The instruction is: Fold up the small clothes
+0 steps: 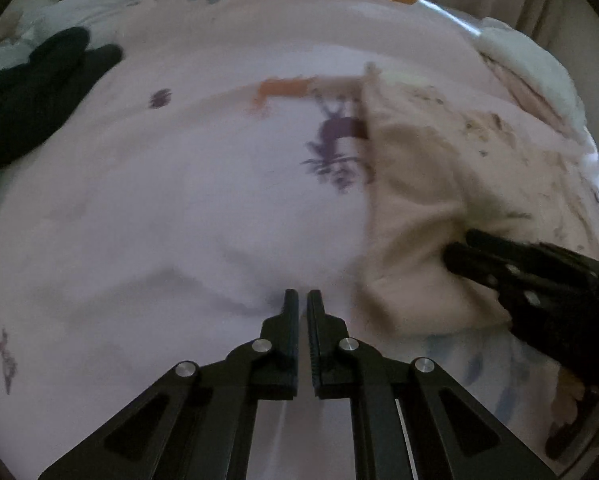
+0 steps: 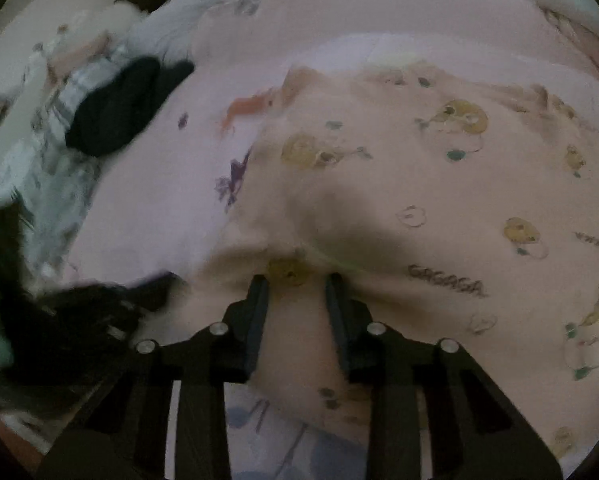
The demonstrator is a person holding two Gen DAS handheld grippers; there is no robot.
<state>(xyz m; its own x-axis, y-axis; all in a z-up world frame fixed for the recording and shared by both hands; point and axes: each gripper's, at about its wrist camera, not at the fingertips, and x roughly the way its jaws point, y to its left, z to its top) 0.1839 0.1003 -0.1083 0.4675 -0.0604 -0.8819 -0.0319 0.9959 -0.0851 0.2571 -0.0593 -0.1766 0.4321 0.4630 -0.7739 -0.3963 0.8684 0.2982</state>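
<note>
Right wrist view, garment [image 2: 419, 184] bunched between right gripper [image 2: 297, 280]

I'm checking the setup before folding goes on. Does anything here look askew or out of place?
The pink printed garment lies rumpled, its near edge bunched between the right gripper's jaws. A dark garment sits crumpled at the far left of the bedsheet. Nothing looks damaged.

A pale pink bedspread [image 1: 159, 208] printed with purple figures is covering the surface, a black garment [image 1: 39, 92] is lying bunched at its left edge beside grey-and-white patterned cloth [image 2: 55, 148], and white bedding [image 1: 527, 60] is piling up at the far right.
</note>
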